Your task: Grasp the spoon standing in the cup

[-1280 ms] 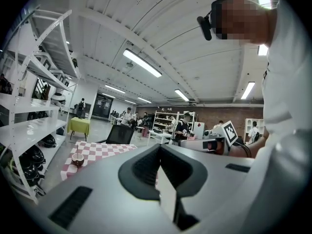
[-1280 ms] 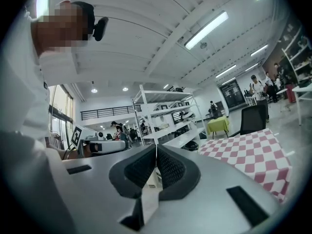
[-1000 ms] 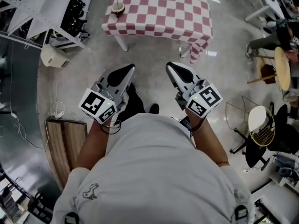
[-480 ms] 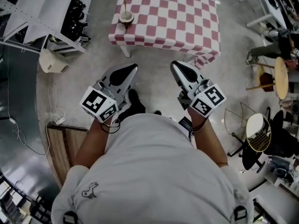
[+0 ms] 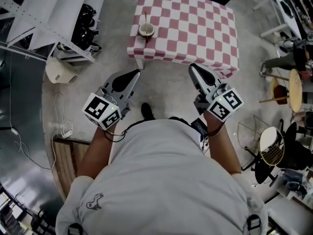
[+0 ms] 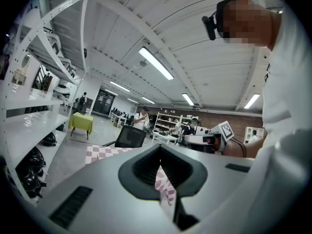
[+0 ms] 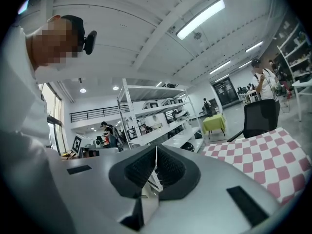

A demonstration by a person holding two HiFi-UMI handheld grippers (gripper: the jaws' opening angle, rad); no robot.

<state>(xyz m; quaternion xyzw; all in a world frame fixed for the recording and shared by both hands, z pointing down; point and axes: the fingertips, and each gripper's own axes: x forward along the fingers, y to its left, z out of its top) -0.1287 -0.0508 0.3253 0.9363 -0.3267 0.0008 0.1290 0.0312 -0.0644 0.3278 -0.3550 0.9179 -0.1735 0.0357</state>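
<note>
Head view: the checked tabletop [image 5: 195,28] is sitting lower in the picture and further to the right than a second ago, so it is drawing nearer to the person. The cup [image 5: 146,30] is standing near the tabletop's left front corner, and the spoon [image 5: 145,17] is standing upright in it. The left tongs [image 5: 133,74] and the right tongs [image 5: 192,67] are being held side by side over the floor [image 5: 164,84], tips pointing at the tabletop's front edge, as they were before. The right tongs' tip is lying just short of that edge. Both are well apart from the cup and are touching nothing.

Left gripper view: the left tongs [image 6: 160,147] are pressing their two jaws together at the tip, clenched on nothing. A strip of the checked tabletop [image 6: 100,151] is showing beyond them and through the slit lower down. The cup is not showing here.

Right gripper view: the right tongs [image 7: 156,148] are likewise clenched, jaws meeting along a thin line with nothing between them. The checked tabletop [image 7: 263,155] is lying to their right, with a black chair [image 7: 261,117] behind it.
</note>
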